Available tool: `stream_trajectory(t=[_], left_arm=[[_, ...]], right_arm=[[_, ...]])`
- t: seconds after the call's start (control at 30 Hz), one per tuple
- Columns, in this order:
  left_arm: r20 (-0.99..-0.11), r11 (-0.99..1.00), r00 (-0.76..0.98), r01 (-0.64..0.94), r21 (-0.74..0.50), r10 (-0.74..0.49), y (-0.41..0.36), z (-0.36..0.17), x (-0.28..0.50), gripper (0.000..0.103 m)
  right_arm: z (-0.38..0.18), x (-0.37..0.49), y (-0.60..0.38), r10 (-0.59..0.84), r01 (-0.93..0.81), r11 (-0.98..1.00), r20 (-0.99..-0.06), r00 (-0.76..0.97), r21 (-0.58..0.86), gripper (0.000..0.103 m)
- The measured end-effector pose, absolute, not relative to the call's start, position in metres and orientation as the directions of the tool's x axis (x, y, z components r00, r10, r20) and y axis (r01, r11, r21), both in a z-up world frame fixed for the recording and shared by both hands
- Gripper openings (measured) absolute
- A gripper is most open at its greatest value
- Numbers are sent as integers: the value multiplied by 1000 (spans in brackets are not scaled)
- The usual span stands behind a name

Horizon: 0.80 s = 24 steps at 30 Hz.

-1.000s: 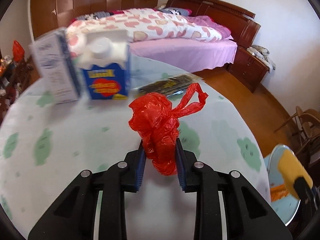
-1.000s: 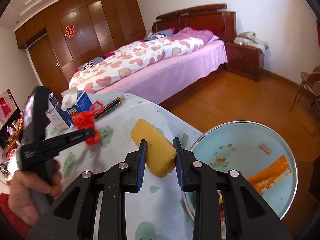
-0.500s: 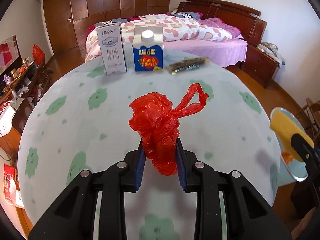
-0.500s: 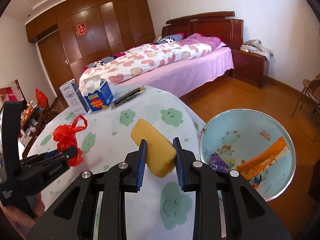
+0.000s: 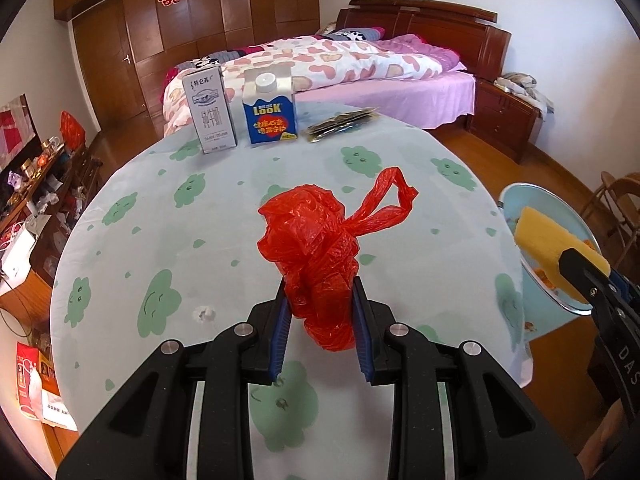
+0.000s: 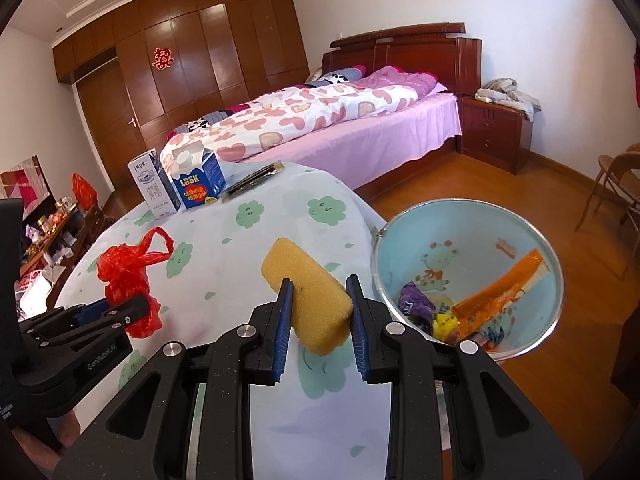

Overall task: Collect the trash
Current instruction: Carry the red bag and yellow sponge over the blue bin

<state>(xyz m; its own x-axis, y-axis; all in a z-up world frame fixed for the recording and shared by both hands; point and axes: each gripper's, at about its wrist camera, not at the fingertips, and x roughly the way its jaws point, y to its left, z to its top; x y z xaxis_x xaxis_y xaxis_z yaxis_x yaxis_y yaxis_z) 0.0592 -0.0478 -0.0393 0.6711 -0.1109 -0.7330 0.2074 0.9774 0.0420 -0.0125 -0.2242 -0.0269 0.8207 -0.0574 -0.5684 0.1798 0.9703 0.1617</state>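
Gripping from both sides, the person has something in each tool. Nearest me, the right gripper (image 6: 319,322) has its jaws clenched on a yellow sponge (image 6: 308,294), pinched across its short width near one end; it looks soft and springy, so it should squash a little yet hold without slipping. Beside it, the left gripper (image 5: 319,322) has its jaws clamped on a crumpled red plastic bag (image 5: 316,256), held up above the desk (image 5: 400,184). That bag seems nearly weightless and slick, and its loose handle loop (image 5: 390,200) could snag. Just off the desk edge stands the pale blue trash bucket (image 6: 516,240), already holding wrappers. Farther back sit a white milk carton (image 5: 209,114), a blue Look carton (image 5: 270,114) and a dark flat packet (image 5: 342,123): light, stiff things, probably best gripped across their sides.
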Motion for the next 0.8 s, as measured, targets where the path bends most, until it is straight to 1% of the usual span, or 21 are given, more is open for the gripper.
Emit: stream_trajectory(t=[0.4,0.8], left_arm=[[-731,968,666,251,29,-150,-67,-35,40,28],[-711,961,687,271,63,-147,-77,-26,23,29]], right_arm=[[-25,-35,-245,-103,226,961,-551,828,159,27],[-24,-44,-250,-112,230,961,-541,833,154,27]])
